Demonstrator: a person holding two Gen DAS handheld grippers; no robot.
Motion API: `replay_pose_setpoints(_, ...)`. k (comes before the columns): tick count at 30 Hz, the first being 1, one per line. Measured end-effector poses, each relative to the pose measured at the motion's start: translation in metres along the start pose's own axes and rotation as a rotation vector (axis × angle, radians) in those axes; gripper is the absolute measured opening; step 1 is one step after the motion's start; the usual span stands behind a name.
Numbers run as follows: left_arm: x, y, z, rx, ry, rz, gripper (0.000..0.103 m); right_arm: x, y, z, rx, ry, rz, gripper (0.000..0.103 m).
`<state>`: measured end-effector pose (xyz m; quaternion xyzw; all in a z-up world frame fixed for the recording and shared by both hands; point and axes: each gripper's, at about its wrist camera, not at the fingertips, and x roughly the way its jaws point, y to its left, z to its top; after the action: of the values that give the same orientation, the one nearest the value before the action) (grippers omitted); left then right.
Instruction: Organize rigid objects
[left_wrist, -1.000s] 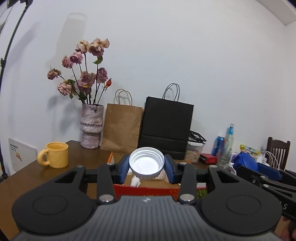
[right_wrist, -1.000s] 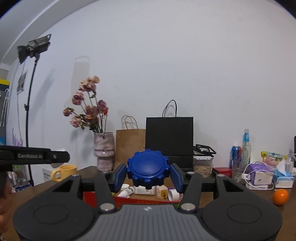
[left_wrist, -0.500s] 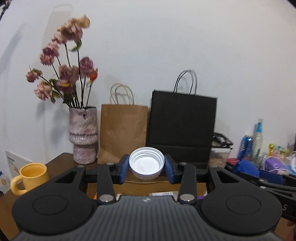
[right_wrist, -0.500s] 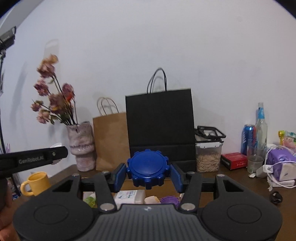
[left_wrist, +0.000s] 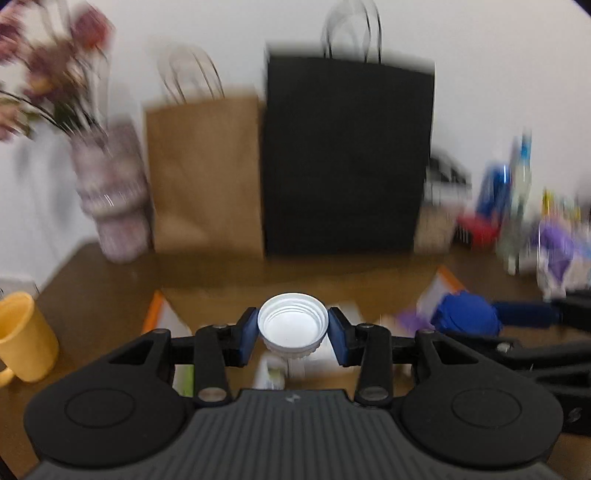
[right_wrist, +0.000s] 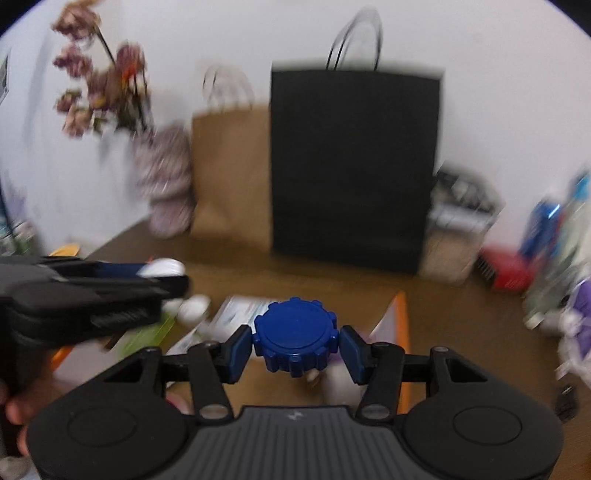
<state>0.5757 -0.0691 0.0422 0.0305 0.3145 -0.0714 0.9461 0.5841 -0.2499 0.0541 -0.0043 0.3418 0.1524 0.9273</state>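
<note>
My left gripper (left_wrist: 292, 334) is shut on a white screw lid (left_wrist: 293, 326), its threaded hollow side facing the camera. My right gripper (right_wrist: 295, 347) is shut on a blue ridged lid (right_wrist: 295, 338), flat top toward the camera. Both hang above a cardboard box with orange flap edges (right_wrist: 400, 325) that holds small bottles and packets, blurred. In the left wrist view the right gripper with its blue lid (left_wrist: 467, 315) shows at the right. In the right wrist view the left gripper with the white lid (right_wrist: 162, 268) shows at the left, held by a hand.
On the brown wooden table (left_wrist: 110, 273) a black paper bag (left_wrist: 347, 158), a brown paper bag (left_wrist: 205, 173) and a vase of dried flowers (left_wrist: 110, 199) stand along the white wall. A yellow mug (left_wrist: 24, 334) is at the left. Cans, bottles and a red box (right_wrist: 506, 267) crowd the right.
Both grippers have swept forward over the table and tipped downward, still holding their lids. The bags and vase look larger, and the box's contents now lie below the fingers.
</note>
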Motion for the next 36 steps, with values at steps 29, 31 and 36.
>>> replay_pose_setpoints(29, 0.075, 0.018, 0.011, -0.061, 0.420, -0.024, 0.079, 0.077, -0.001, 0.004, -0.019, 0.422, -0.001, 0.074)
replay_pose_setpoints(31, 0.062, 0.022, 0.016, -0.067, 0.398, -0.023, 0.080, 0.065, 0.000, 0.010, -0.021, 0.391, -0.012, 0.074)
replay_pose_setpoints(36, 0.015, 0.024, 0.030, -0.070, 0.319, -0.006, 0.082, 0.022, 0.011, 0.025, -0.033, 0.292, -0.042, 0.083)
